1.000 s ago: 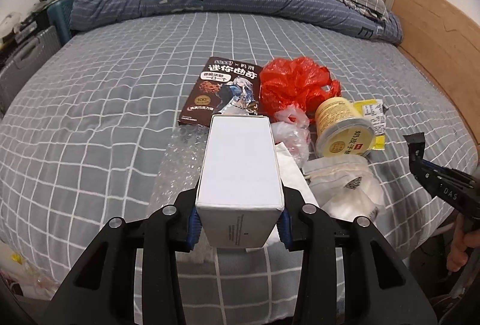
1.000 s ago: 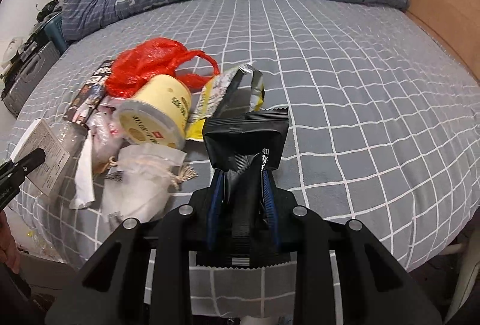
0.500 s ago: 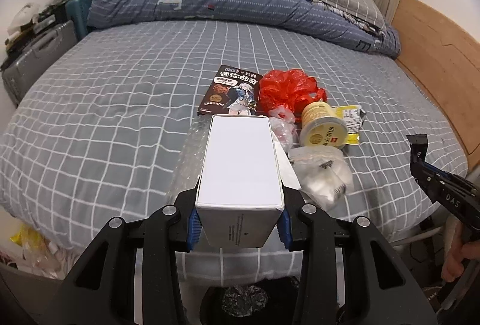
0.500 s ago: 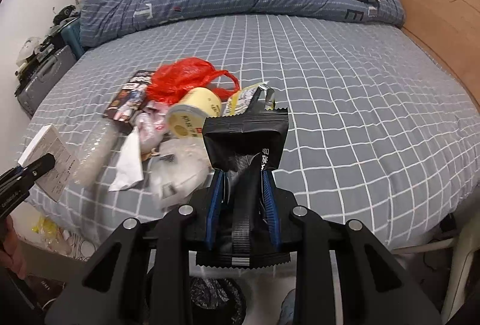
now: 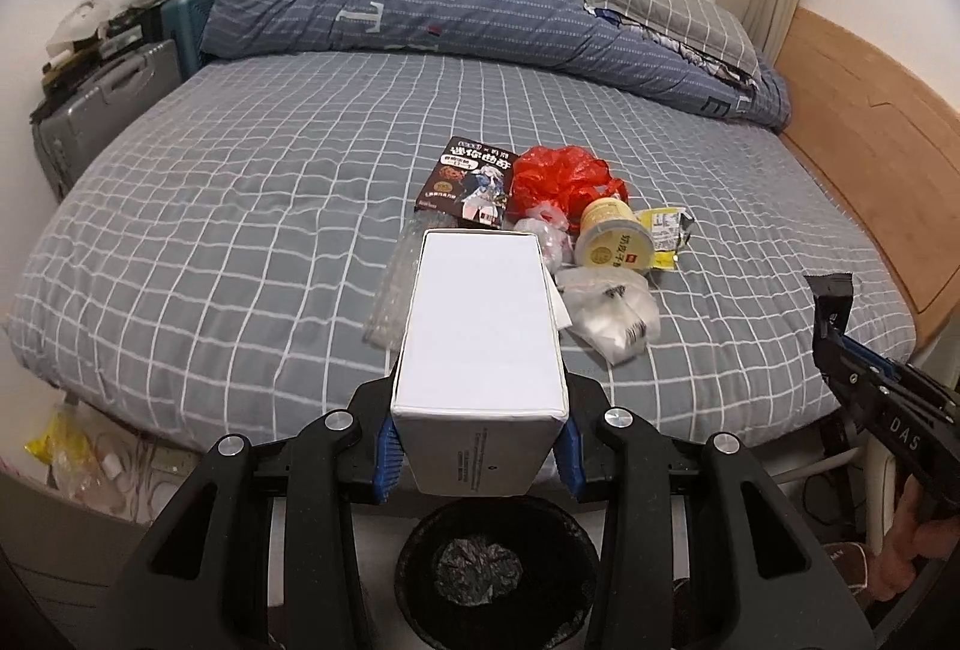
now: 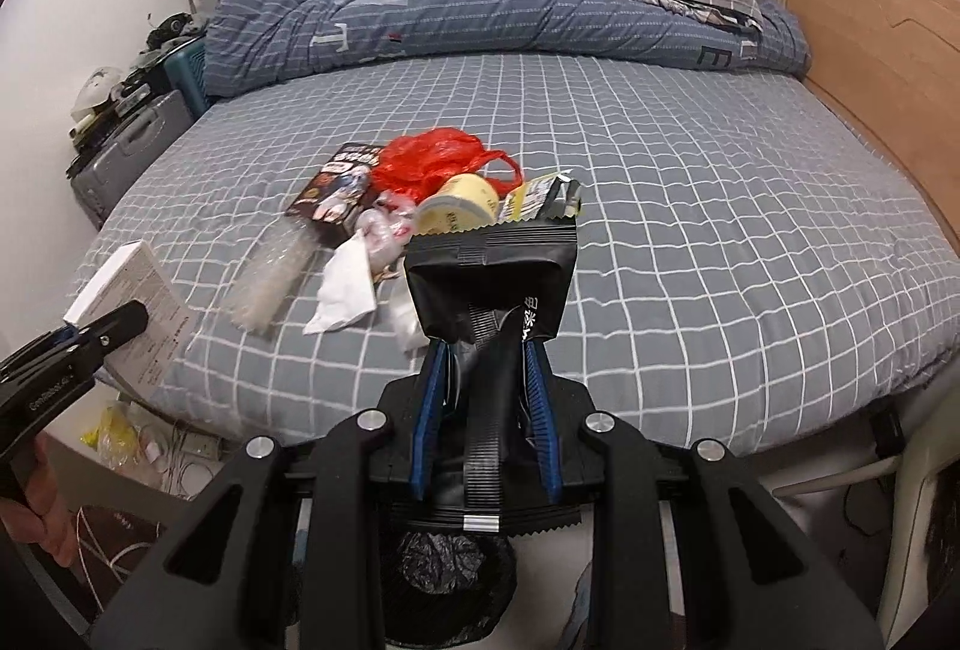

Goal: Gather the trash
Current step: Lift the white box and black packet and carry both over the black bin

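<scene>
Lengthwise, white box (image 5: 480, 326) points away toward bed (image 5: 240, 230), seemingly tilted up.

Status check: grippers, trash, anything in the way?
Left gripper shut on white box. Right gripper shut on black wrapper. Bin below, unobstructed.

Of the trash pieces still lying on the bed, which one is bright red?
The crumpled red plastic bag, lying between the dark snack packet and the yellow tub. No other piece in the pile is red.
</scene>
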`<state>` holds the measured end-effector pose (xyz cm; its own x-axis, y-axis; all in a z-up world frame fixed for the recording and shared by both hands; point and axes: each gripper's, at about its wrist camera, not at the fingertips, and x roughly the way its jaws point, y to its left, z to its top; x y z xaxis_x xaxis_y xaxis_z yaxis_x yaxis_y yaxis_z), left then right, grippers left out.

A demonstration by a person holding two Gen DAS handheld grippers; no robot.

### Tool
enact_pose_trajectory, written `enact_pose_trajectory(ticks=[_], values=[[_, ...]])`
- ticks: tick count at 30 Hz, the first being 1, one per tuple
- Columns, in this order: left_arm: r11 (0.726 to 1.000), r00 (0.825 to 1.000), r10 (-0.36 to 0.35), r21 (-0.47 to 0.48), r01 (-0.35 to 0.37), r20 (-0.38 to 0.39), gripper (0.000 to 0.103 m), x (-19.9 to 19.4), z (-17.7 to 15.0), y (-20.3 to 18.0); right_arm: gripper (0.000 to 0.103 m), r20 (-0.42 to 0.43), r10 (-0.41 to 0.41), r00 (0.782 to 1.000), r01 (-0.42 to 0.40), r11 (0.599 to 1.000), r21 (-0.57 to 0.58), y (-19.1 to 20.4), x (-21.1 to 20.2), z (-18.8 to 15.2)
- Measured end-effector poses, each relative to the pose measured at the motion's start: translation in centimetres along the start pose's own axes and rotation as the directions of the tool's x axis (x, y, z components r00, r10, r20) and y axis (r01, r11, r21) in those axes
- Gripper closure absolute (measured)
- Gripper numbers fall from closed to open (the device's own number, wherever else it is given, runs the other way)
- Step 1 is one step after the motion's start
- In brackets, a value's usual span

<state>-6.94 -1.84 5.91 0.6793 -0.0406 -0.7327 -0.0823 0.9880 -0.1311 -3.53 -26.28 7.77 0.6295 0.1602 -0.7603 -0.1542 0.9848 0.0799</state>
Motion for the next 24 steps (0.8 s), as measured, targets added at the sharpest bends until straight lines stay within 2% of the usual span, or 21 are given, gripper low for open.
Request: enact_pose_trajectory(ticks=[13,24], values=[[1.000,0.999,0.004,-0.024,-0.005,-0.031,0.064,-3.0,-5.5,0.4,0.077,-0.026,0.013,1.000,-0.014,1.000,-0.026,3.2,-2.4,-4.8],[0.999,0.995,0.017,-0.032,-0.020,-0.094,0.064,-2.1,-10.2,1.6,0.077,-0.054,0.037,0.998,-0.040,0.997,-0.058,5.8,-2.4,-8.1]])
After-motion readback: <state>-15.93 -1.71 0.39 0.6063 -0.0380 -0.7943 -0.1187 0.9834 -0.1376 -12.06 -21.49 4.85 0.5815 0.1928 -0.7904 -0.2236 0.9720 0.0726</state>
